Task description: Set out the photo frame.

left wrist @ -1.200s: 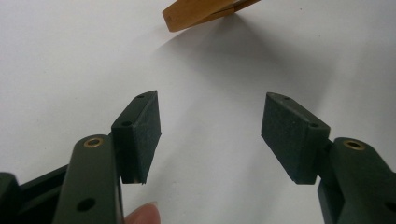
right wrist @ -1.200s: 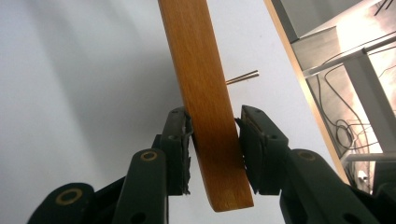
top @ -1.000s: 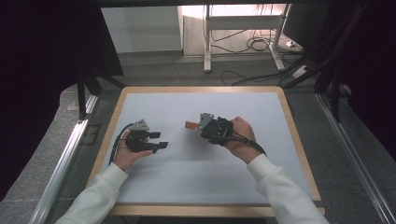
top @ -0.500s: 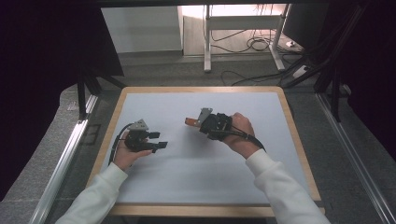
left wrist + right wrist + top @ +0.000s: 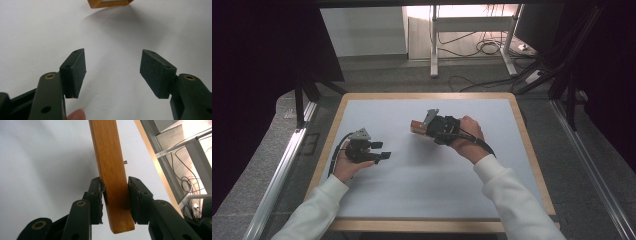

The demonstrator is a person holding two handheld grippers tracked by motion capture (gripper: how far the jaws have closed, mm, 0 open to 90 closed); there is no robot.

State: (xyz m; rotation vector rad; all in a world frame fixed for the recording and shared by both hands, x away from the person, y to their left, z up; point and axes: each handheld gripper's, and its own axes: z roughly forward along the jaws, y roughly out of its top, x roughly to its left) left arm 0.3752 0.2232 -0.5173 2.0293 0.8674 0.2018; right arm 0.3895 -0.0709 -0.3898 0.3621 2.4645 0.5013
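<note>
Both grippers sit over the white table (image 5: 422,195): the right gripper (image 5: 424,126) pinches a wooden block (image 5: 110,167) flat between its pads, while the left gripper (image 5: 379,150) has wide, empty jaws. Nothing lies between them. Toward the table's middle, the block hangs just above the surface, well apart from the left gripper. Since a second ago, the right hand (image 5: 464,132) has shifted slightly; the left has stayed put. Both forearms reach in from the table's near edge, jaws pointing level.

High view: fixed above the near edge, looking forward and down over the whole table (image 5: 362,210). Left gripper view: close, low over the white top, facing the wooden block (image 5: 110,3). Right gripper view: pressed against that same block (image 5: 110,170), facing the table's far edge.
</note>
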